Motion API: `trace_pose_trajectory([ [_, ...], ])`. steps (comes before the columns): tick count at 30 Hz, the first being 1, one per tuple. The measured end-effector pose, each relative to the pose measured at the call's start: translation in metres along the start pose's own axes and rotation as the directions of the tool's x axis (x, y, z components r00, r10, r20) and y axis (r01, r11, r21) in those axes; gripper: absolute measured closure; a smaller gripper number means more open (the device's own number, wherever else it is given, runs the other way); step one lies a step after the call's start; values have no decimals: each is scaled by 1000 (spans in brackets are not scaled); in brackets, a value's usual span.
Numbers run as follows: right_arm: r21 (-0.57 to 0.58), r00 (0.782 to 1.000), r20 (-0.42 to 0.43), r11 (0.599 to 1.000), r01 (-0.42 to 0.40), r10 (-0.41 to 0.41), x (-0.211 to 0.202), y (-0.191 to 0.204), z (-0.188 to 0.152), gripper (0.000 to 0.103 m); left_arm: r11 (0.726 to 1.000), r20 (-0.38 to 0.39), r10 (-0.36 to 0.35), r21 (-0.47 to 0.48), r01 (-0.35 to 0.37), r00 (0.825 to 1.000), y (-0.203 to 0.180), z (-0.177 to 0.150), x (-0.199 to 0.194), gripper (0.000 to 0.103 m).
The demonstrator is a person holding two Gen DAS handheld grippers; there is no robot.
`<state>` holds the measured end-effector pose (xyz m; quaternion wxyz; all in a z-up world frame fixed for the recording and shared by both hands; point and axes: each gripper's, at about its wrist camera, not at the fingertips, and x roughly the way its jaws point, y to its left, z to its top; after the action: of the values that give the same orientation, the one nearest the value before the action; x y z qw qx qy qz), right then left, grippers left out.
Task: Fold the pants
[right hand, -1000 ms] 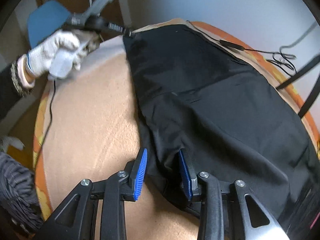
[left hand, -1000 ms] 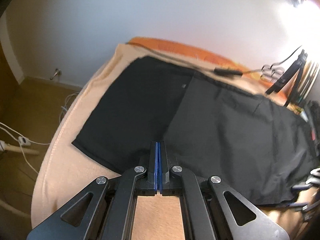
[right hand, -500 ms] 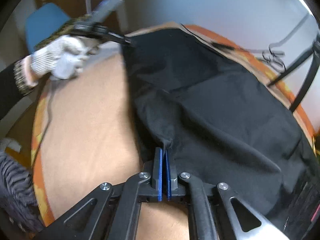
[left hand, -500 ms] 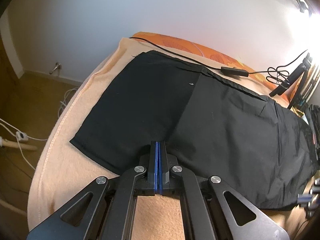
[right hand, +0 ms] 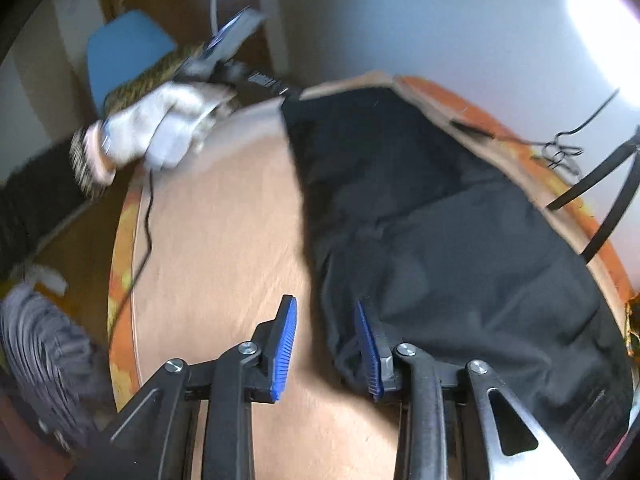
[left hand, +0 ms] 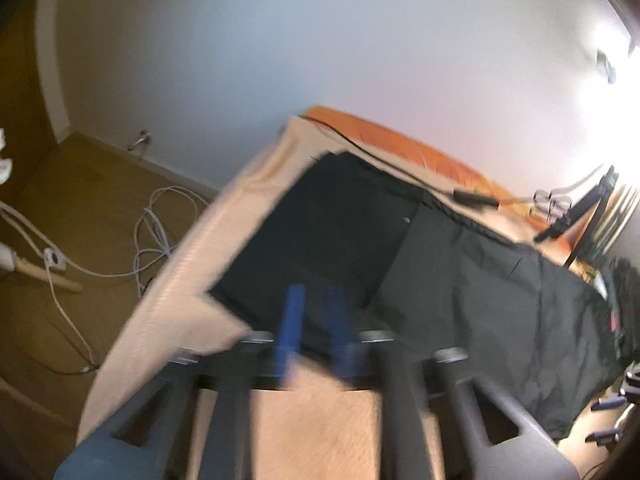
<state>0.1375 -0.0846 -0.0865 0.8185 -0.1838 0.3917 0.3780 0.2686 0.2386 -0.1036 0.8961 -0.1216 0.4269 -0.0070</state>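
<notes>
Black pants [left hand: 460, 288] lie spread flat on a beige blanket [left hand: 224, 240]. The left wrist view is blurred by motion. My left gripper [left hand: 316, 320] hovers over the near hem edge with its jaws opening, blue pads apart and no cloth pinched. In the right wrist view the pants [right hand: 460, 220] fill the right half. My right gripper [right hand: 326, 344] is also opening. The rumpled pants edge lies between its fingers beside the right pad [right hand: 370, 356], loose. A white-gloved hand [right hand: 160, 136] holds the other gripper at the pants' far corner.
A black cable with an inline box [left hand: 472, 200] runs along the bed's far side on an orange sheet [left hand: 400, 140]. White cables [left hand: 156, 232] lie on the wooden floor to the left. A blue chair [right hand: 120, 52] and black stand legs [right hand: 592, 188] flank the bed.
Half a second ago both grippers were shut on the pants' edge; now both sets of pads stand apart and the cloth has dropped free. The left gripper has lifted and swung.
</notes>
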Motion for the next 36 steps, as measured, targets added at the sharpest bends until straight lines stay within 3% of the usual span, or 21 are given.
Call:
trace_pose_trajectory([
  [1,17,1000,26,1000,6,-6,-3,-3,4,69,1000,9,-5,-23,5,1000,6,0,-6,55],
  [7,84,996,87,996,11,-18,4,-2,22,68,979,-30,-105,-181,98,994,44,2,-7,55],
  [16,22,997,79,1000,19,-21,37,17,72,66,946,-59,-131,-306,107,990,67,3,22,54],
  [30,74,997,80,997,16,-22,62,5,92,66,938,-13,-160,-313,148,987,71,6,38,54],
  [33,109,996,90,994,18,-28,64,-2,102,66,945,0,-151,-294,144,989,66,5,39,58],
  [34,119,995,94,993,16,-28,64,-4,106,66,950,1,-141,-280,136,990,65,5,39,73],
  [36,141,994,104,990,20,-35,64,-8,115,66,955,-3,-150,-261,145,989,61,3,41,89],
])
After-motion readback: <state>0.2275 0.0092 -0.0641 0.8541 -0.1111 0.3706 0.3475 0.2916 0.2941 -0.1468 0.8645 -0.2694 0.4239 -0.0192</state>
